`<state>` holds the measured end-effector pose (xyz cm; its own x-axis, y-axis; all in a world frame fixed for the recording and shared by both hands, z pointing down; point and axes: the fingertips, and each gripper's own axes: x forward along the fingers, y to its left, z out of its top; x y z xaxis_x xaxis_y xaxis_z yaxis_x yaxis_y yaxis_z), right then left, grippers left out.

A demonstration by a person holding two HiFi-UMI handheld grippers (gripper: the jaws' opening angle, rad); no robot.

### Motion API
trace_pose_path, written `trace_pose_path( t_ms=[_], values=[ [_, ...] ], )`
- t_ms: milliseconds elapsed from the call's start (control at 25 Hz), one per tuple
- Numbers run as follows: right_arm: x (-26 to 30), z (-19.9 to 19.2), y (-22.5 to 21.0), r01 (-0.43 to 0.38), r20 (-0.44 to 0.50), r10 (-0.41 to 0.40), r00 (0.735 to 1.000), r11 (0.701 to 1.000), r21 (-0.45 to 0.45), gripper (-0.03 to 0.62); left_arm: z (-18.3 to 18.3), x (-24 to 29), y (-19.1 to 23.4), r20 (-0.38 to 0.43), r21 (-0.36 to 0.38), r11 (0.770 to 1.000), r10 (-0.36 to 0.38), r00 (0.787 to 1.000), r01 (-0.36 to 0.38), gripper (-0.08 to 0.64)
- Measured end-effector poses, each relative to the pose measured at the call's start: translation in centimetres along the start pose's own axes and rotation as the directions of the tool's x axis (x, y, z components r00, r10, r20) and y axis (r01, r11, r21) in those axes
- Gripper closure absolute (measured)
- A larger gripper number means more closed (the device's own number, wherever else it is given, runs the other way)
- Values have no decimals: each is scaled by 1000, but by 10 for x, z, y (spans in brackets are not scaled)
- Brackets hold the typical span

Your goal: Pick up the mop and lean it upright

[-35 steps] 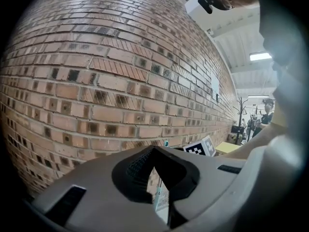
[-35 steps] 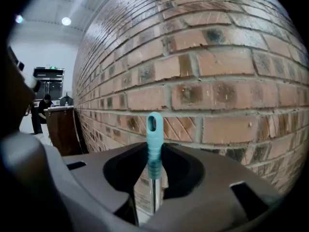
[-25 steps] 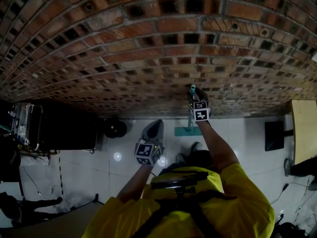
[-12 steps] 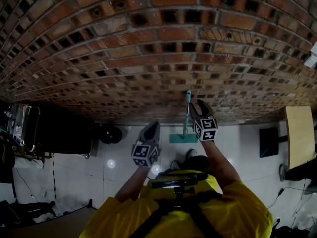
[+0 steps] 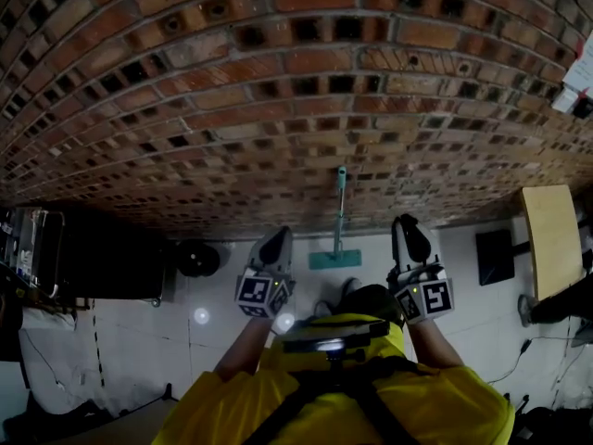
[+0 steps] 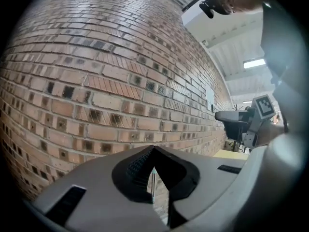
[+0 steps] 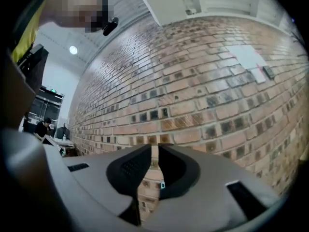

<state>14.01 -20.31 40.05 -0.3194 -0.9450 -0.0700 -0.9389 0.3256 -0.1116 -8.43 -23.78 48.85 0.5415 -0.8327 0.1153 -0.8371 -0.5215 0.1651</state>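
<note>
The left arm point(image 5: 243, 349) and right arm point(image 5: 429, 339) both reach forward, side by side. The left tool point(image 5: 276, 241) points about level, jaws pressed together and empty. The right tool point(image 5: 411, 234), also level, has just been closing its jaws; a narrow gap shows between them, with nothing in it.
</note>
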Motion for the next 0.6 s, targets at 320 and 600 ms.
trace_pose_path(
  t_ms=[320,600],
  values=[
    [-11,-22,-16,64,-41,-62,997,997,50,586,20,-9,0,75,30,1000,-7,997,5,560],
    [-14,-41,-8,42,-103,-37,994,998,53,586,23,-14,-10,99,48,999,-23,995,18,509]
  ],
)
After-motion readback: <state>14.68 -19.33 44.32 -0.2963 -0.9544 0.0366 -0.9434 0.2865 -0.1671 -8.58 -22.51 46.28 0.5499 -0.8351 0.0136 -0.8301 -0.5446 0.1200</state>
